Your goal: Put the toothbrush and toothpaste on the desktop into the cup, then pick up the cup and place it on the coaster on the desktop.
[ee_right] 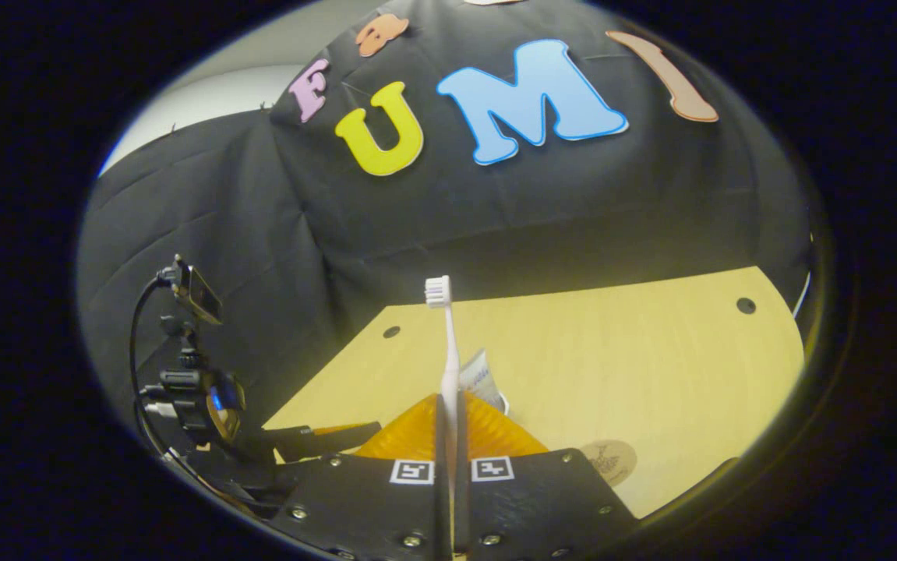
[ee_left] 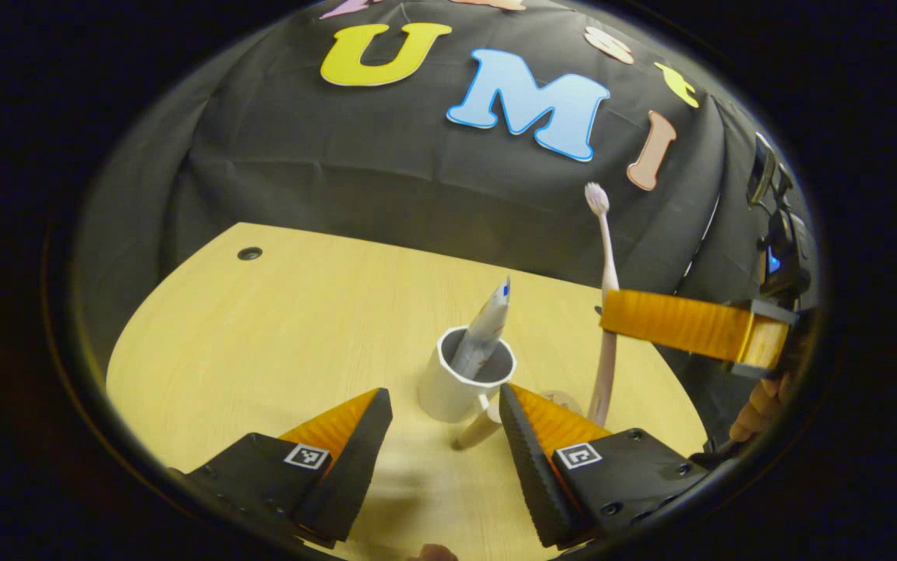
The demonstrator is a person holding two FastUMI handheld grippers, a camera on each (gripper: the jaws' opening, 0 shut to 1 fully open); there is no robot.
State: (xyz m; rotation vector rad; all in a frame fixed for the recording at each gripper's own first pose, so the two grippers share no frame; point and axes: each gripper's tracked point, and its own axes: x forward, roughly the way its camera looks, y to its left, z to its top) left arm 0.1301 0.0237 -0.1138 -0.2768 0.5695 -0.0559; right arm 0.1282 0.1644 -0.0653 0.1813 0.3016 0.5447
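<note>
Currently right gripper (ee_right: 450, 467) clamped on upright toothbrush (ee_right: 448, 366), toothpaste tube (ee_left: 484, 331) standing in white cup (ee_left: 448, 386), left gripper (ee_left: 444, 425) fingers apart, coaster (ee_right: 609, 457) on desktop (ee_left: 277, 335).

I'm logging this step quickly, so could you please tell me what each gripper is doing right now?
Left gripper: open, holding nothing, the cup just ahead.
Right gripper: shut on the toothbrush, held upright.

Matt pale wood-grain desktop (ee_left: 277, 335), smooth glossy white cup (ee_left: 442, 386), matt black cloth wall (ee_left: 354, 171), smooth plastic toothbrush (ee_right: 448, 351).
</note>
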